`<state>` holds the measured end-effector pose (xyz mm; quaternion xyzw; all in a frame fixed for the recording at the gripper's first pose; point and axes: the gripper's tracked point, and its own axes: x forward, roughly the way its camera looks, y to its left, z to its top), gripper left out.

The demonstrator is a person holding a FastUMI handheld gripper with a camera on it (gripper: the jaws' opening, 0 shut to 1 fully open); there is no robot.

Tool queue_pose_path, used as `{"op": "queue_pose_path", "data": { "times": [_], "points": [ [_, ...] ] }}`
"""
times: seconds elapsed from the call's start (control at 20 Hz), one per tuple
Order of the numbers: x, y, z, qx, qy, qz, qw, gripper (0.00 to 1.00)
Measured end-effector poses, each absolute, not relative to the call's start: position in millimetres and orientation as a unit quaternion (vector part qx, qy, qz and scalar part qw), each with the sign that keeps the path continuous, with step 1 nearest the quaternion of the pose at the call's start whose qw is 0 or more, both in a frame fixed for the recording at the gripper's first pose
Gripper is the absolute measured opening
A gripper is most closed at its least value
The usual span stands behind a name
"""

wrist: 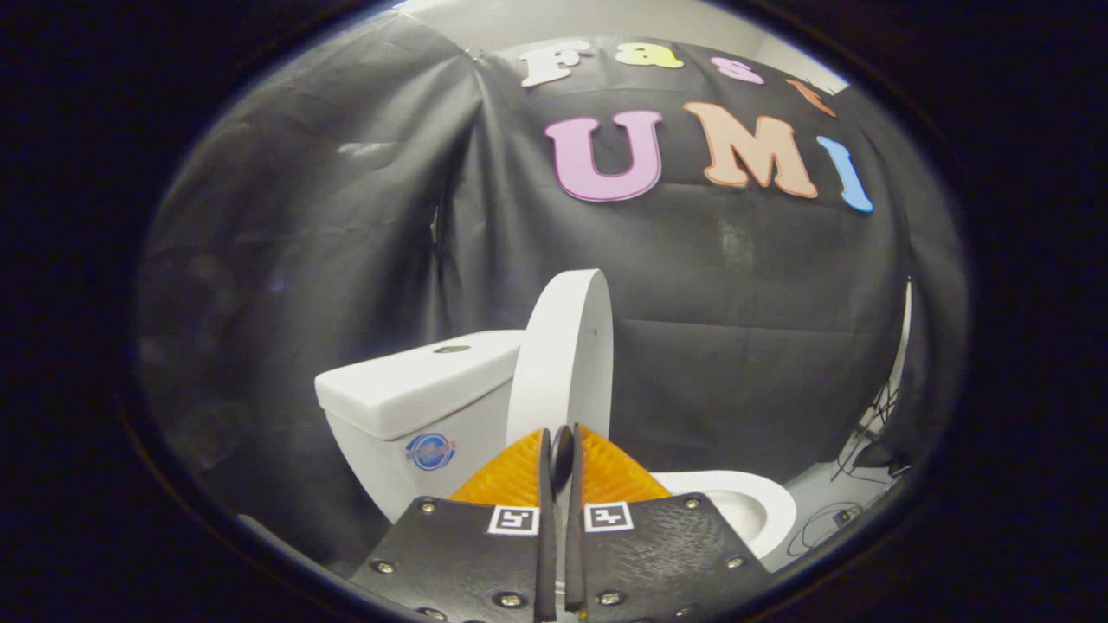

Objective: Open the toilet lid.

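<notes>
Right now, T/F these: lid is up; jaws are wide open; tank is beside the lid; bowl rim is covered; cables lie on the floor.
1. The toilet lid stands raised, roughly upright. True.
2. The gripper has its jaws wide open. False: the jaws are nearly closed, a thin gap between them, with the lid just ahead.
3. The tank sits next to the lid. True.
4. The bowl rim is covered by the lid. False: it is exposed.
5. Cables lie on the floor by the cloth wall. True.

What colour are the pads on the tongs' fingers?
Orange and ribbed pads, seen in the gripper view, nearly closed just before the raised white lid.
</notes>
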<state>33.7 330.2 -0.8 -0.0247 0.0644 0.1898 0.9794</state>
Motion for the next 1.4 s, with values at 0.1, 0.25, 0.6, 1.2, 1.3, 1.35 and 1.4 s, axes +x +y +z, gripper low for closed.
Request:
{"op": "queue_pose_path", "data": {
  "times": [0.1, 0.25, 0.6, 1.2, 1.3, 1.35, 1.4],
  "points": [
    [30.0, 340.9, -3.3, -0.022, 0.061, 0.196, 0.978, 0.07],
    [28.1, 352.4, -2.8, -0.026, 0.048, 0.210, 0.976, 0.06],
    [28.7, 368.4, -6.3, 0.010, 0.063, 0.243, 0.968, 0.17],
    [18.5, 375.5, -24.7, 0.065, 0.139, 0.295, 0.943, 0.86],
    [15.5, 357.6, -11.9, 0.069, 0.129, 0.286, 0.947, 1.00],
    [13.3, 352.7, -6.4, 0.071, 0.125, 0.288, 0.947, 1.00],
    [13.0, 344.3, -1.0, 0.070, 0.121, 0.286, 0.948, 1.00]
  ]
}}
